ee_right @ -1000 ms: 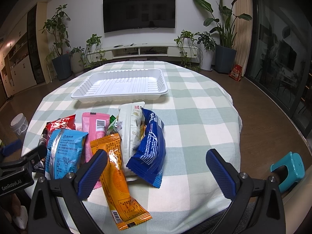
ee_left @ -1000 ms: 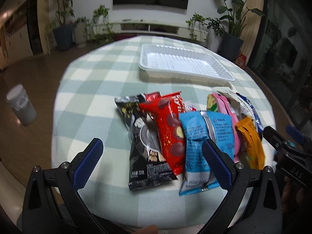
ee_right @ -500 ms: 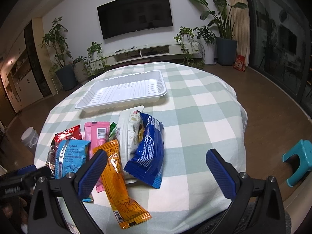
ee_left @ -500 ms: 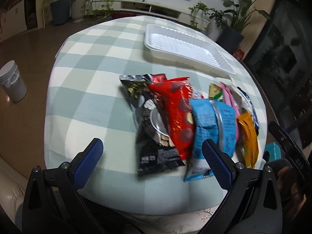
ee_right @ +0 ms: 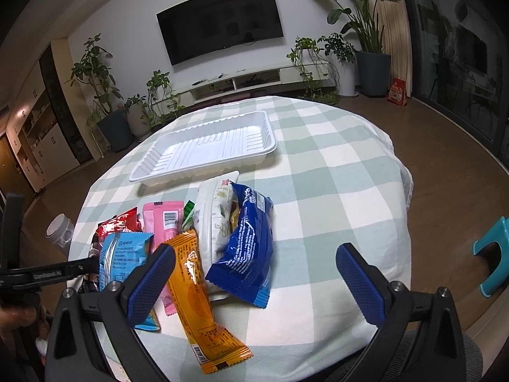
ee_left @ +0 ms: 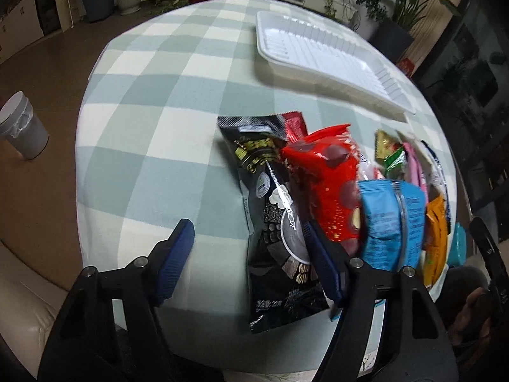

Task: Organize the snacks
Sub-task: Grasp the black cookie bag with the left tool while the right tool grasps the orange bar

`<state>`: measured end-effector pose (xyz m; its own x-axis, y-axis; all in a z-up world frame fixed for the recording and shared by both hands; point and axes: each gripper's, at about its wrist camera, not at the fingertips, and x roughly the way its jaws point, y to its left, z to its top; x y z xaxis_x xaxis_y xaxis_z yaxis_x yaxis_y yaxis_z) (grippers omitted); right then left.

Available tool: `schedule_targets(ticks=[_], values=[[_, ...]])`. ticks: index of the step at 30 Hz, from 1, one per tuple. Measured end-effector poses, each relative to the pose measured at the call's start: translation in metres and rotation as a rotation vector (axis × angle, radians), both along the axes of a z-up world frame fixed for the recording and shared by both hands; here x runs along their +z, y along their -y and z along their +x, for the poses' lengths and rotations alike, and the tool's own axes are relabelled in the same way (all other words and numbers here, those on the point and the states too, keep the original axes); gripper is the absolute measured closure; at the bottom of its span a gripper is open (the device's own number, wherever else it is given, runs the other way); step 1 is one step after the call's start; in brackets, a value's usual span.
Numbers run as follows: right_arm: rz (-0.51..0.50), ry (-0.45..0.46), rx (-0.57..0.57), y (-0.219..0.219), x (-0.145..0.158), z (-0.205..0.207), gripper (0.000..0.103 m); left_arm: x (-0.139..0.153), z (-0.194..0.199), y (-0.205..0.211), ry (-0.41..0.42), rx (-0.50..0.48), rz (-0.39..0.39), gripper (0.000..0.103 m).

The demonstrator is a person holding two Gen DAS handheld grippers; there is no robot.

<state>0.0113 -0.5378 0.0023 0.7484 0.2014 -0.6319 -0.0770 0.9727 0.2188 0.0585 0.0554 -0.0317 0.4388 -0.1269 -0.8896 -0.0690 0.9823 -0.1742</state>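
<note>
My left hand-held gripper (ee_left: 246, 256), jaws wide and empty, is nearest the black packet (ee_left: 276, 222), which lies on the tabletop (ee_left: 152, 127) with its long axis pointing away toward the tray (ee_left: 324, 47).

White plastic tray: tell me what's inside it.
The white plastic tray holds nothing: only its bare ribbed floor shows. All the snack packets, such as the dark blue packet, lie on the checked tablecloth in front of it.

Checked tablecloth (ee_right: 334, 172) on round table; wall television (ee_right: 219, 20), potted plants (ee_right: 366, 31), teal stool (ee_right: 491, 251), grey bin (ee_left: 20, 127).
</note>
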Motion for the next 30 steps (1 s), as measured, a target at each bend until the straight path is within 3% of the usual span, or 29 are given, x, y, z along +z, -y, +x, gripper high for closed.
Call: schedule_targets(ticks=[5,11,14,16,20,25,30], values=[[0.003,0.001,0.006,0.000,0.000,0.000,0.000,-0.005,0.016,0.005,-0.011,0.006,0.062,0.034],[0.012,0.000,0.001,0.000,0.001,0.000,0.000,-0.010,0.027,0.016,-0.024,-0.054,0.178,0.037],[0.015,0.006,-0.007,0.002,0.002,-0.001,0.000,-0.009,0.026,0.018,-0.005,-0.074,0.175,0.053],[0.025,0.016,-0.023,0.007,0.004,-0.002,0.000,-0.009,0.026,0.020,0.009,-0.087,0.183,0.073],[0.031,0.031,-0.059,0.019,0.007,-0.005,0.001,-0.008,0.031,0.020,0.013,-0.122,0.179,0.079],[-0.037,-0.004,-0.042,0.017,0.002,-0.009,0.009,-0.007,0.031,0.012,0.023,-0.144,0.127,0.081],[-0.106,-0.023,0.081,-0.016,-0.008,-0.018,0.011,-0.006,0.029,0.003,0.035,-0.147,0.061,0.082]])
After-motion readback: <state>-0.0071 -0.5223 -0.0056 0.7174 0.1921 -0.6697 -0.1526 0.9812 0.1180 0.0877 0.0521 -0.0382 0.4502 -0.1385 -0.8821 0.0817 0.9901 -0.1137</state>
